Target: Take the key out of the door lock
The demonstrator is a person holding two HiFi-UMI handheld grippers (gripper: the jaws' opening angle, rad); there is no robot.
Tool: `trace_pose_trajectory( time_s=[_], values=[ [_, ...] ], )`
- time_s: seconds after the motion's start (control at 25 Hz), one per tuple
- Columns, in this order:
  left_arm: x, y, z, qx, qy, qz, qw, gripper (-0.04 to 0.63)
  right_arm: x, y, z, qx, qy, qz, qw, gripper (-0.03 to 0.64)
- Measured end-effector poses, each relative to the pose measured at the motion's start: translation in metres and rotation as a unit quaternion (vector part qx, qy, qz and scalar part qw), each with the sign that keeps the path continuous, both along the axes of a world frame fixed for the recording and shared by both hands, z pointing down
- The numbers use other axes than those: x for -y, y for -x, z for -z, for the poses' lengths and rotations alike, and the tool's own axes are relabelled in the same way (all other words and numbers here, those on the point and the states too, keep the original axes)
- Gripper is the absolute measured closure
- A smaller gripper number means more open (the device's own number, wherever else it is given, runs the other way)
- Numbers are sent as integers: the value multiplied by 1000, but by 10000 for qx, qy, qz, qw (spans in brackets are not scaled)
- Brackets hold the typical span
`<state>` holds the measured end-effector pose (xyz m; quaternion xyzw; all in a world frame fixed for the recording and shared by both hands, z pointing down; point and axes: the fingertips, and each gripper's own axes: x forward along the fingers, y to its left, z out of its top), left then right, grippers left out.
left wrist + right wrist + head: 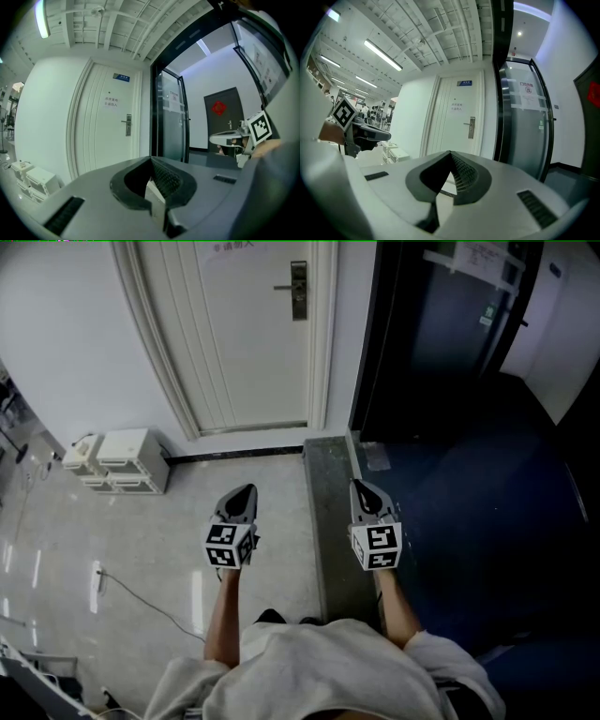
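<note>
A white door [244,334] stands shut ahead, with its metal lock plate and lever handle [298,289] at the top of the head view. The same lock [128,124] shows small in the left gripper view, and the lock [472,127] shows small in the right gripper view. A key is too small to make out. My left gripper [246,491] and right gripper [358,486] are held side by side low over the floor, well short of the door. Both are shut with nothing between their jaws.
A white drawer unit [122,460] stands against the wall left of the door. A thin cable [141,596] lies on the pale floor. Right of the door frame are a dark glass door [431,334] and dark flooring. A grey threshold strip [328,521] runs between the grippers.
</note>
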<state>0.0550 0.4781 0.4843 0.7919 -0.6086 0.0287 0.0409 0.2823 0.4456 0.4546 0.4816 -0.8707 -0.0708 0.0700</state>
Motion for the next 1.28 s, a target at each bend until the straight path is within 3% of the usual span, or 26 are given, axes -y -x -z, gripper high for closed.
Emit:
trace_pose_trajectory(
  time_s=[0.44, 0.64, 1.28],
  values=[
    [34, -9, -11, -11, 29, -70, 10000, 578, 38, 2, -11, 2, 28, 9, 10000, 595],
    [70, 10, -21, -66, 85, -94, 9999, 578, 74, 24, -17, -12, 74, 7, 10000, 594],
    [294, 107, 2, -204, 21, -481, 9986, 578, 282, 131, 12, -219, 9, -253, 9994, 595]
  ],
)
